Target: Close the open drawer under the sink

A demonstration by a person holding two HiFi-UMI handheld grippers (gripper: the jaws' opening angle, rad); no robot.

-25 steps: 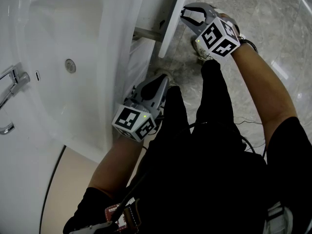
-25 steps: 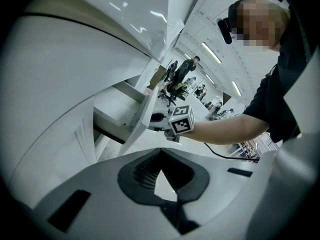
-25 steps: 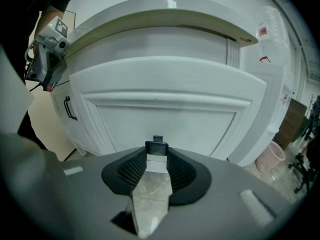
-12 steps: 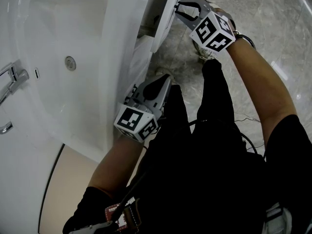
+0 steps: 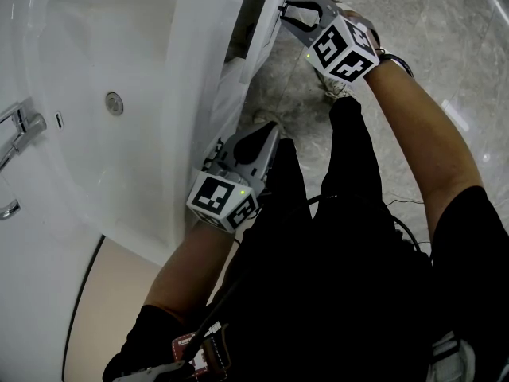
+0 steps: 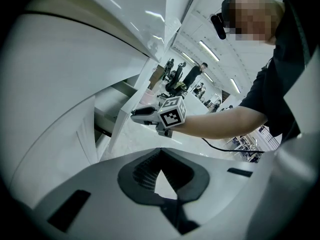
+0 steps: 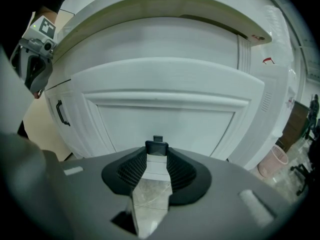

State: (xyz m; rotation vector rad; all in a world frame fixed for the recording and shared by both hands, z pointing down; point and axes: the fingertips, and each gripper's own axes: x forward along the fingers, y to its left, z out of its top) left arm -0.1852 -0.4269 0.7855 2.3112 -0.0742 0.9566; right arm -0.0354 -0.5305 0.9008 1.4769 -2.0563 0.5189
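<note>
The white drawer front (image 5: pixel 266 30) stands slightly out from the vanity below the sink (image 5: pixel 171 22). My right gripper (image 5: pixel 284 10) is open, with its fingertips at the drawer's face. In the right gripper view the drawer panel (image 7: pixel 165 119) fills the frame. Its small black handle (image 7: pixel 156 147) sits between the tips of my right gripper (image 7: pixel 156 156). My left gripper (image 5: pixel 266 130) hangs shut and empty beside the vanity's front, nearer my body. Its fingertips meet in the left gripper view (image 6: pixel 160 156), which also shows the right gripper (image 6: pixel 137 115) at the drawer.
A chrome faucet (image 5: pixel 20 130) sits at the sink's left. A cabinet door with a black pull (image 7: pixel 61 113) lies left of the drawer. A pink bin (image 7: pixel 272 160) stands on the floor to the right. Marble floor (image 5: pixel 445 38) spreads right of the vanity.
My right gripper has moved left against the drawer front, and the drawer has slid in toward the vanity. The left gripper has stayed where it was.
</note>
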